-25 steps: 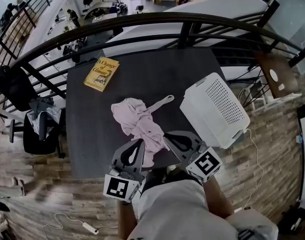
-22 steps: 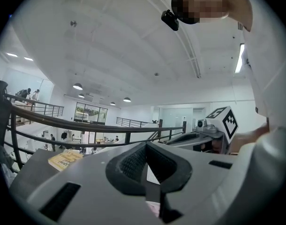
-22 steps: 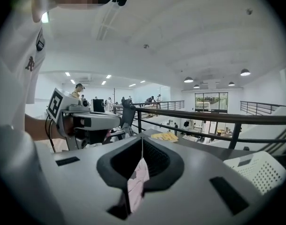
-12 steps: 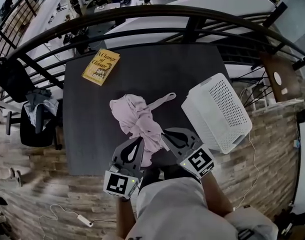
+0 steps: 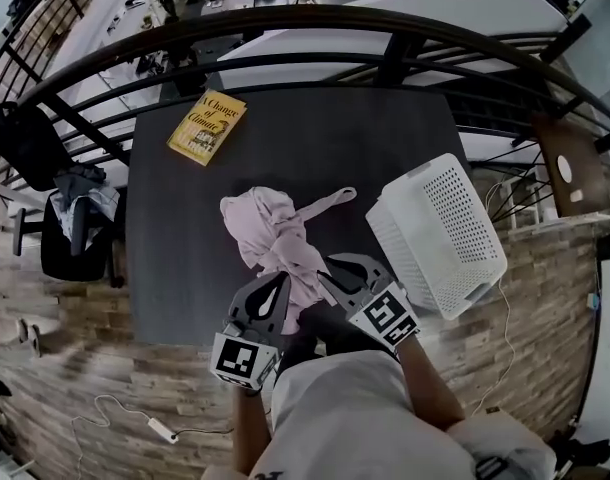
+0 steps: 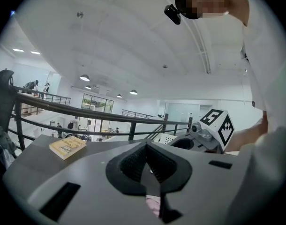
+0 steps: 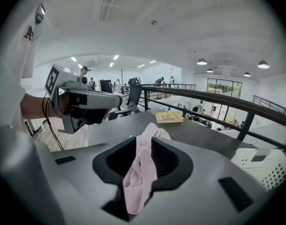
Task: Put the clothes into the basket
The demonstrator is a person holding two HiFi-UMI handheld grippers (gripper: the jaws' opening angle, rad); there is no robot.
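Note:
A crumpled pink garment (image 5: 270, 228) lies on the dark table (image 5: 185, 238), its near end drawn toward me between both grippers. My left gripper (image 5: 281, 284) has its jaws closed, and a bit of pink cloth (image 6: 153, 204) shows low between them. My right gripper (image 5: 335, 272) has just been opening its jaws. In the right gripper view a fold of the garment (image 7: 142, 172) hangs loose in the gap, with room beside it. The white perforated basket (image 5: 435, 233) stands tilted at the table's right edge, just right of the right gripper.
A yellow book (image 5: 207, 128) lies at the table's far left corner. A dark curved railing (image 5: 315, 33) runs behind the table. An office chair with clothes (image 5: 75, 218) stands left of the table. A white cable (image 5: 125, 413) trails on the wooden floor.
Both grippers have sunk a little toward the table with the garment's near end. The garment's heap, the basket and the book have stayed put.

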